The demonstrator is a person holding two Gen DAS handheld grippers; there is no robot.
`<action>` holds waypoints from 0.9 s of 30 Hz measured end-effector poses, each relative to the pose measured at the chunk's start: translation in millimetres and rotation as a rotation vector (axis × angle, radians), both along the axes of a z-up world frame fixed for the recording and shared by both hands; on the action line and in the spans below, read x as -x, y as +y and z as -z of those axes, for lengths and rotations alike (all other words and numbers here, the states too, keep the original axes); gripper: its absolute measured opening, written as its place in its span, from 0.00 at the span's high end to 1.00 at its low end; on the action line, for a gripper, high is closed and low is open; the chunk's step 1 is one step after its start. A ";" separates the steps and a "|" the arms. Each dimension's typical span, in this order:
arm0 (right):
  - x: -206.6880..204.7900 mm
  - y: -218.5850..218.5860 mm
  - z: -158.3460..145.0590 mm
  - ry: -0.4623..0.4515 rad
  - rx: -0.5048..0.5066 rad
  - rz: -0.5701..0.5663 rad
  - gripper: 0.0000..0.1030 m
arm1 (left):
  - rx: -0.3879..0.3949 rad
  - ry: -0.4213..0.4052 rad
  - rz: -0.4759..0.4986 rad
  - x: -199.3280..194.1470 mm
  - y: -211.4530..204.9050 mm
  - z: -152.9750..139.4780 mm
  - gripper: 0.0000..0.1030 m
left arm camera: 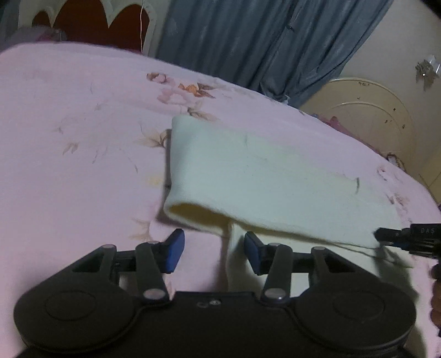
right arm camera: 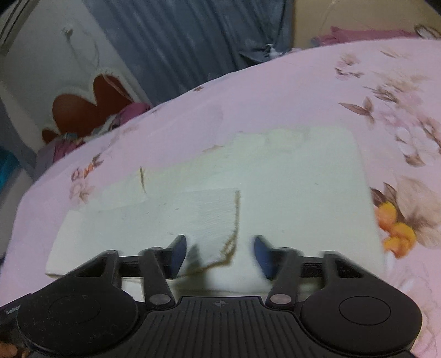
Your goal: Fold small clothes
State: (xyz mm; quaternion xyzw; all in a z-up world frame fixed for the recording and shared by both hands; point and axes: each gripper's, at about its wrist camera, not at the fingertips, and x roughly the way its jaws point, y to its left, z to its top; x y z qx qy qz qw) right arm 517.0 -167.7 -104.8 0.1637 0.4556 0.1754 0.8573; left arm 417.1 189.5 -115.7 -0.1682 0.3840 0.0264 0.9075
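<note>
A small cream-white garment (left arm camera: pixel 264 176) lies on the pink floral bedspread (left arm camera: pixel 77 132), partly folded over itself, with a rolled fold at its left end. My left gripper (left arm camera: pixel 213 253) is open and empty, just short of the garment's near edge. My right gripper shows at the right edge of the left wrist view (left arm camera: pixel 408 239), at the garment's right corner. In the right wrist view the garment (right arm camera: pixel 289 187) spreads ahead, a ribbed flap with a frayed brown edge (right arm camera: pixel 217 214) lying between the fingers. My right gripper (right arm camera: pixel 219 256) is open over that flap.
The bed is edged by a blue curtain (left arm camera: pixel 248 41) and a cream headboard (left arm camera: pixel 366 115) at the far side. A red and white chair back (left arm camera: pixel 91 24) stands beyond the far left. Purple clothes (right arm camera: pixel 110 121) lie off the bed's edge.
</note>
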 end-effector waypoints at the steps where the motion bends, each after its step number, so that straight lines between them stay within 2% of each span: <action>1: -1.1 1.7 -0.3 -0.004 0.010 -0.009 0.92 | -0.001 -0.002 -0.005 -1.8 1.1 0.3 0.59; 2: -0.3 3.2 -1.9 -0.018 0.017 -0.023 0.96 | -0.006 -0.001 -0.010 -3.4 2.0 0.6 0.65; 5: 10.3 2.5 -22.7 -0.121 0.050 -0.030 0.96 | -0.024 -0.001 0.016 -3.2 1.3 -1.0 0.68; 9: 30.7 -22.6 -54.5 -0.269 0.085 0.043 0.97 | -0.102 0.008 0.085 2.0 -4.0 -7.7 0.71; 12: 30.4 -40.3 -40.5 -0.221 0.151 0.059 0.96 | -0.134 0.017 0.131 1.0 -8.5 -9.9 0.76; 14: 32.0 -50.6 -28.2 -0.182 0.156 0.071 0.96 | -0.136 0.020 0.140 0.4 -9.3 -10.0 0.77; 19: 41.2 -63.0 -17.2 -0.170 0.156 0.100 0.96 | -0.154 0.024 0.146 0.3 -13.1 -10.1 0.78; 27: 39.3 -73.6 -22.5 -0.177 0.163 0.126 0.96 | -0.159 0.030 0.148 -2.2 -15.0 -10.0 0.78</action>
